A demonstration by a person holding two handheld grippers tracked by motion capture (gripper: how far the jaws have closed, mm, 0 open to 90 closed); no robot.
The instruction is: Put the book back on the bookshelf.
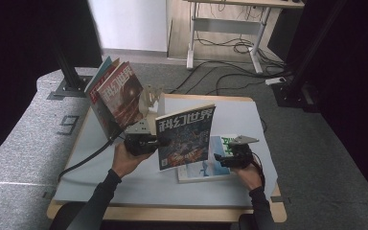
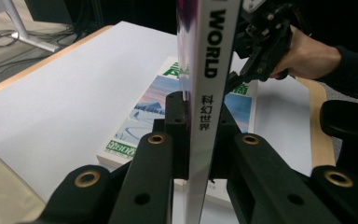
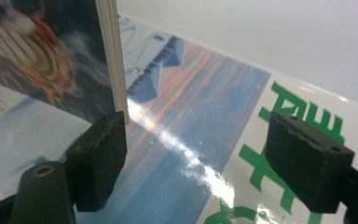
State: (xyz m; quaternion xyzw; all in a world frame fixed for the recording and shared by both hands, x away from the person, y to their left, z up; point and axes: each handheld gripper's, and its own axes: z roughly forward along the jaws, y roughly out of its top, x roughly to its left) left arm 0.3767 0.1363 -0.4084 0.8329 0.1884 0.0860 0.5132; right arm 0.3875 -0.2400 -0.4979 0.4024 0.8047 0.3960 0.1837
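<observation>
Above the tabletop (image 1: 124, 182), the left gripper (image 2: 200, 135) has its jaws clamped on an upright magazine (image 1: 184, 136) whose spine reads "WORLD" and "科幻世界". The right gripper (image 3: 196, 154) has its jaws wide, empty, over a flat magazine (image 3: 191, 140) with green lettering.

I see glossy paper covers on the held magazine (image 1: 186, 136) and the flat magazine (image 3: 200, 140), the flat one throwing back a bright glare streak. Left tongs (image 2: 200, 140) and right tongs (image 3: 196, 158) are matt black plastic, pads (image 3: 98, 154) ridged, brass-looking inserts at the pivots. Bench (image 1: 249, 115) is topped with a smooth matt pale sheet, light wood at the rim. Floor is grey carpet
</observation>
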